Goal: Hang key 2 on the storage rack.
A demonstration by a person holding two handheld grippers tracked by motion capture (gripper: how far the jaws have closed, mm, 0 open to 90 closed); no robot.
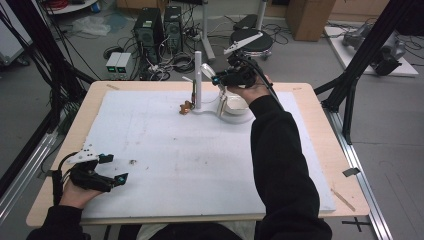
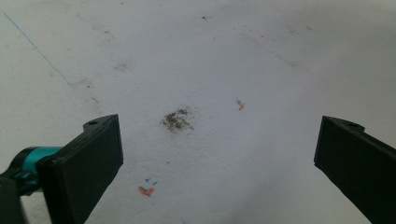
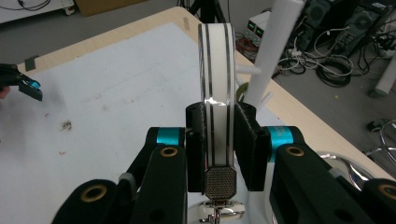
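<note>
the right gripper (image 3: pixel 219 140) has its jaws clenched on the white band of a pair of headphones (image 3: pixel 215 70), one black pad pressed on each flat side. the band rises straight up out of the jaws, edge-on to the right gripper view, and a chrome ear cup (image 3: pixel 355 172) hangs below and to the side. in the high view the headphones (image 1: pixel 232 105) sit at the far side of the worktop (image 1: pixel 320 150), under the right gripper (image 1: pixel 227 77), and whether they touch the white sheet there cannot be told.

what the coming move likely turns on is the white stand (image 1: pixel 198 75) – an upright post just beside the gripper, to its left in the high view. in the right gripper view the stand (image 3: pixel 273 51) lies just past the band and to its right, leaning across the frame, with a short peg (image 3: pixel 247 70) pointing back toward the band. band and post run nearly parallel and close but apart, so the arch would probably need to go higher and then across to hook over.

the left gripper (image 1: pixel 114 168) rests at the near left corner, well apart from the stand – its jaws released and wide over bare, stained sheet, as the left gripper (image 2: pixel 217 154) view shows. the right hand is far nearer.
</note>
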